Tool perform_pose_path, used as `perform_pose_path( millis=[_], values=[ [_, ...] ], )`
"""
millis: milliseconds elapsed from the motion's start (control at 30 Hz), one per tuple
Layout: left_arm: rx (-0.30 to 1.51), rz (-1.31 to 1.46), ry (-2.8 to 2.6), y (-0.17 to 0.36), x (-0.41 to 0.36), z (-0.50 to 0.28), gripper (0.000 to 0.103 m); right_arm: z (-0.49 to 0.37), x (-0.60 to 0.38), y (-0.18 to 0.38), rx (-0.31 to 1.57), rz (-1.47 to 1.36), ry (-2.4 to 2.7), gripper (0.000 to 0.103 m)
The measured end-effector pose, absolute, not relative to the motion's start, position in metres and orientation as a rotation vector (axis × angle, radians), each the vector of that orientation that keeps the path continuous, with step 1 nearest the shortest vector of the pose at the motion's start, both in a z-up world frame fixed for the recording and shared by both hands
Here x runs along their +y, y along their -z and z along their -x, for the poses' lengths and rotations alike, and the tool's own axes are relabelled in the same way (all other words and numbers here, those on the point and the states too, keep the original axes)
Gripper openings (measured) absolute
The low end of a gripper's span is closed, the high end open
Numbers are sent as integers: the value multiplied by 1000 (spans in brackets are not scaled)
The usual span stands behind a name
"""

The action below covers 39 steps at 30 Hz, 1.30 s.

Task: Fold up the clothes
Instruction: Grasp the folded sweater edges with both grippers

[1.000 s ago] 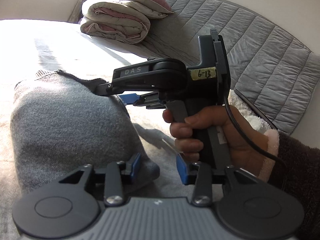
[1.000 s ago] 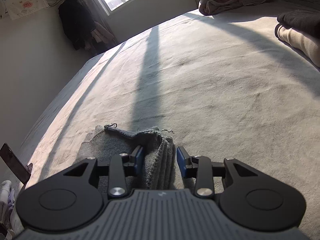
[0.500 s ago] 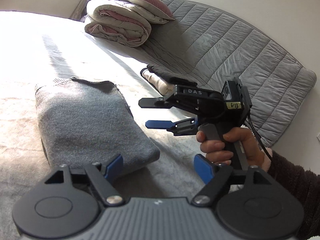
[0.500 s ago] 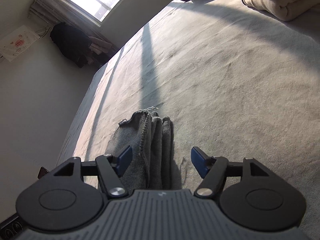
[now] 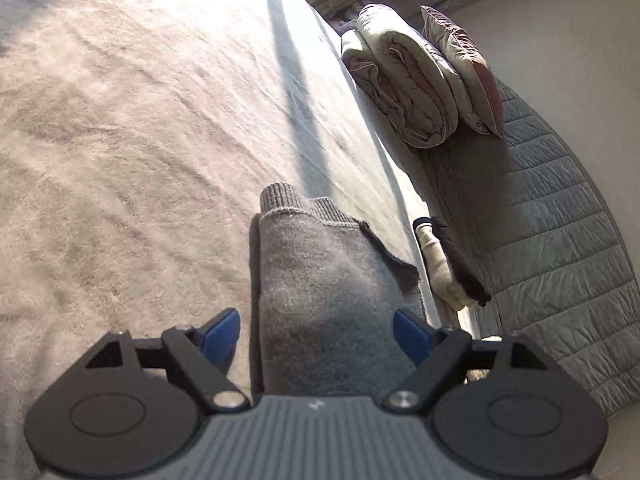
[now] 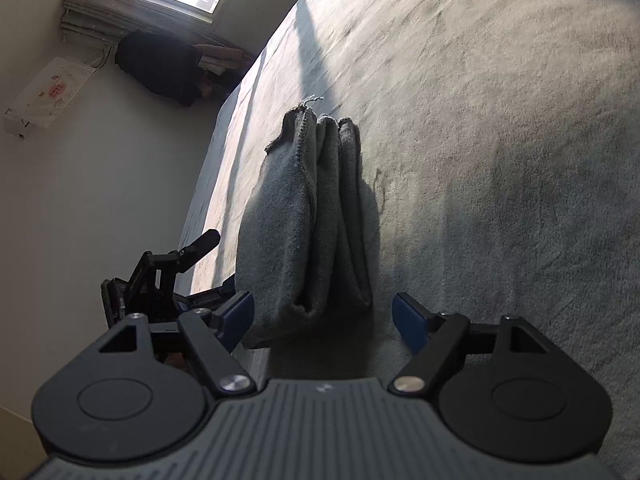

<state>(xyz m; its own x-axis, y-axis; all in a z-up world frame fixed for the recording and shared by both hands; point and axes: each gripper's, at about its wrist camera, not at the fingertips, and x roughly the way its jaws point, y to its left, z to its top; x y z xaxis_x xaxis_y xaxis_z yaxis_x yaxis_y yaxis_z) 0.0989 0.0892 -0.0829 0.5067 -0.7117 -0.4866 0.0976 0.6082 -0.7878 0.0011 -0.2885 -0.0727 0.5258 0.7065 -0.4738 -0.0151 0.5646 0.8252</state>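
A folded grey knit garment point(image 5: 324, 296) lies on the bed, its ribbed hem at the far end. My left gripper point(image 5: 318, 334) is open, its blue pads either side of the garment's near end, not closed on it. In the right wrist view the same garment point(image 6: 308, 220) shows as a stack of folded layers. My right gripper point(image 6: 324, 320) is open with its pads astride the garment's near end. The left gripper point(image 6: 168, 272) shows at the left of that view.
The beige bed cover point(image 5: 120, 120) spreads wide to the left. A folded duvet point(image 5: 400, 80) and a pillow point(image 5: 468, 68) lie at the head against a grey quilted headboard point(image 5: 560, 220). Folded cream and dark clothes point(image 5: 444, 268) sit by the headboard. Dark clothes point(image 6: 160, 64) hang under a window.
Both grippers opened, let go of the garment and drew back. Both views have rolled sideways. The right gripper has left the left wrist view.
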Motion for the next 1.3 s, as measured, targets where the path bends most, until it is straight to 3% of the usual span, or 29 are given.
perform_pose_path(
  millis=[267,333,367,400,433,600,967,1300],
  values=[
    [965,825,667,95,65,-161,82,-9,-257,73,894,-772,-504,80],
    [982,785,666,93,54,-165,64,-14,-253,74,894,-763,-507,78],
    [992,794,644,95,51,-164,44,-17,-251,75,896,-756,-510,68],
    [1001,803,620,97,49,-163,37,-20,-250,78,909,-759,-521,45],
    [1010,813,596,99,46,-162,35,-24,-252,81,929,-785,-536,37],
    [945,941,486,92,58,-138,19,-34,-273,82,944,-923,-581,29],
    [854,1053,270,48,69,-16,17,-48,-340,53,995,-1042,-596,27],
    [826,974,126,69,52,108,19,-41,-340,70,1117,-973,-555,30]
  ],
)
